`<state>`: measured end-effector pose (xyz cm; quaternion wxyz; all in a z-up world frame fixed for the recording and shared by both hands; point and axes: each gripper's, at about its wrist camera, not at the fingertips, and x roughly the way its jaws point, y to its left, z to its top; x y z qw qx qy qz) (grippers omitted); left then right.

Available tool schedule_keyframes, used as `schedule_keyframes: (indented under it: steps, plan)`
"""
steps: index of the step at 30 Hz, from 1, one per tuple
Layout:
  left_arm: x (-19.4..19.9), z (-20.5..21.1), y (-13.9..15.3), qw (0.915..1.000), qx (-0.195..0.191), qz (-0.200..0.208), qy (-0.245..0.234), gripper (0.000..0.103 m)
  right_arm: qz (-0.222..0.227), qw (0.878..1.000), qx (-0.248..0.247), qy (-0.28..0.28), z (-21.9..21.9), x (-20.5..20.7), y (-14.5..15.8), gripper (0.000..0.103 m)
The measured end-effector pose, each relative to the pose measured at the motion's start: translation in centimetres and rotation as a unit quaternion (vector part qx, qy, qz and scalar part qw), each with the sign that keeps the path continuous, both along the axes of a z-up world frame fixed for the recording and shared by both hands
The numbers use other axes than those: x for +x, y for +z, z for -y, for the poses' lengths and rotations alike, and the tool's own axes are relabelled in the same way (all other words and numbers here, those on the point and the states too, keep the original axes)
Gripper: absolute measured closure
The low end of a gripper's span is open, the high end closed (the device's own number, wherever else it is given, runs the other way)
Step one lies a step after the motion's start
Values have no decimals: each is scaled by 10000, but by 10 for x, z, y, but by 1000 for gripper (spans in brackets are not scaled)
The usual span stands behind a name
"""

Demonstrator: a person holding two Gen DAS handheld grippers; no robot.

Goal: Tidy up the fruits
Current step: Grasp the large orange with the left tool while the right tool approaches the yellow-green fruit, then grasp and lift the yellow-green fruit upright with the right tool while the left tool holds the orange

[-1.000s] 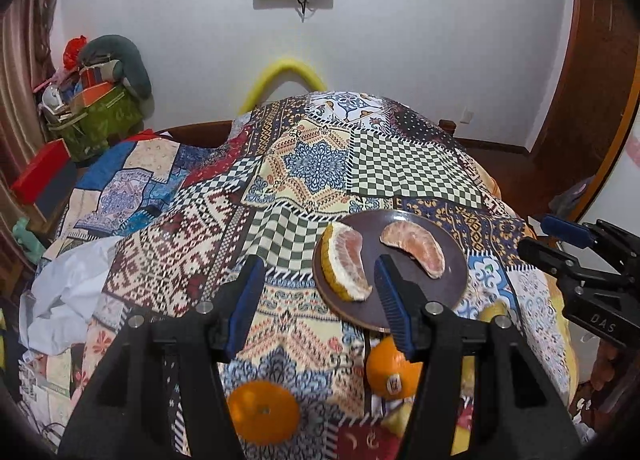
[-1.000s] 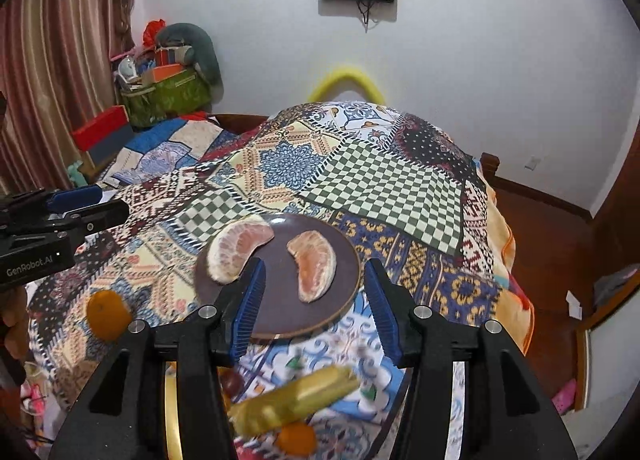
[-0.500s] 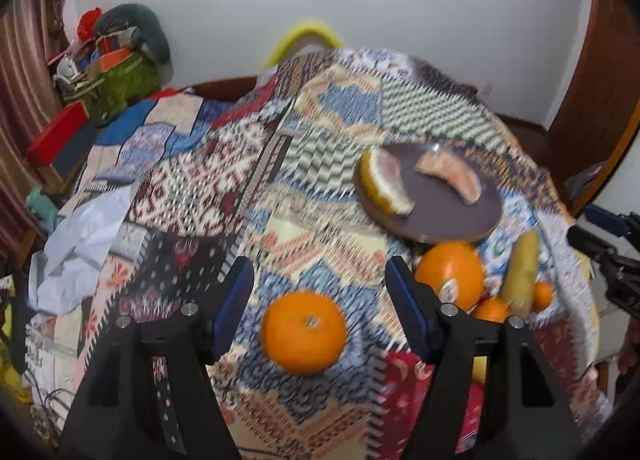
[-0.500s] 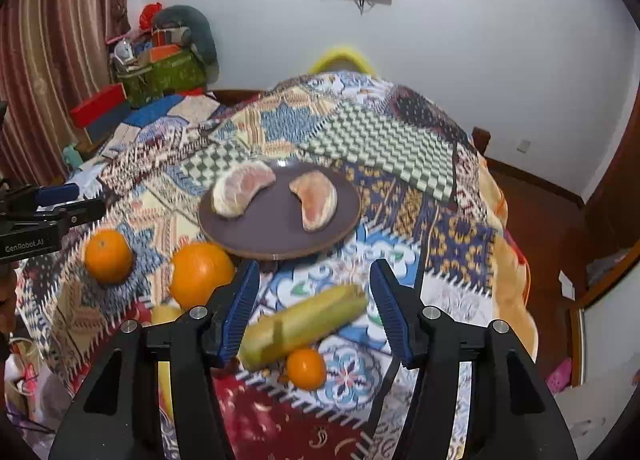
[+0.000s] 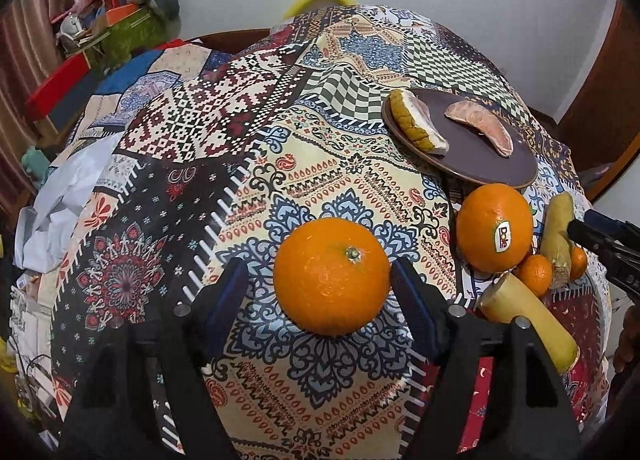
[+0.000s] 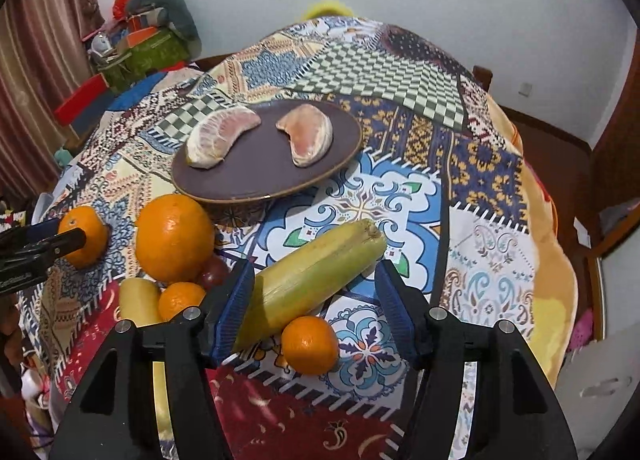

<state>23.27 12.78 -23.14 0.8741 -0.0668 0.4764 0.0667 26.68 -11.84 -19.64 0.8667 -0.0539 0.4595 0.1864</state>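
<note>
An orange [image 5: 331, 276] lies on the patchwork cloth between the open fingers of my left gripper [image 5: 320, 288]; it also shows in the right wrist view [image 6: 82, 236]. My right gripper [image 6: 314, 300] is open around a yellow-green corn cob [image 6: 316, 272], with a small mandarin [image 6: 310, 344] just in front of the jaws. A brown plate [image 6: 260, 175] holds two pomelo segments [image 6: 222, 136] [image 6: 308, 133]. A large orange with a sticker [image 5: 495, 227], another small mandarin [image 6: 180, 300] and a second yellow cob [image 5: 528, 328] lie beside it.
The patchwork cloth [image 5: 192, 127] covers a round table that drops off on all sides. A dark grape-like fruit [image 6: 214, 270] sits behind the small mandarin. Clutter and a green box [image 6: 152, 53] stand at the back left. A wooden door [image 5: 596, 131] is at right.
Both grippers have moved down and closer to the table. The orange now sits between my left fingers, and the corn cob between my right fingers.
</note>
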Motion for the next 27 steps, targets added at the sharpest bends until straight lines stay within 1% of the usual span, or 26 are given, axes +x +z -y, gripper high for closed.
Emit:
schedule_keyframes:
  steps: [4,6,7,10,11,13,16,19,21,24,27]
  plan:
    - [7,5,-6,9999,35,-84,-97,30,-93,9999,69,55,-6,4,-5,44]
    - [9,8,-8,9998,64,-86,-137,31,-104,9999,72,6,-8,4,-8,35]
    - [10,10,-9,9998,97,-88,-152,31,-108,9999,89,-9,-8,4,-10,34]
    - [12,12,-9,9997,216,-32,-125,35,-222,9995,221,-67,-8,6,-16,33]
    - [13,12,-9,9997,239,-27,-108,38,-262,9993,260,-81,-8,8,-18,33]
    - [13,9,-9,9998,177,-17,-96,38,-369,9986,353,-96,-6,12,-20,33]
    - [12,7,-9,9998,132,1,-116,38,-470,9977,468,-102,-6,17,-22,38]
    - [9,9,-8,9998,130,22,-176,39,-458,9977,487,-114,-7,18,-21,45]
    - [7,12,-8,9997,111,21,-234,39,-489,9972,565,-68,-8,17,-19,53]
    - [2,19,-7,9993,141,29,-357,39,-471,9974,543,48,-12,13,-16,60]
    - [-5,27,-6,9987,184,47,-474,39,-444,9979,451,123,-18,11,-15,62]
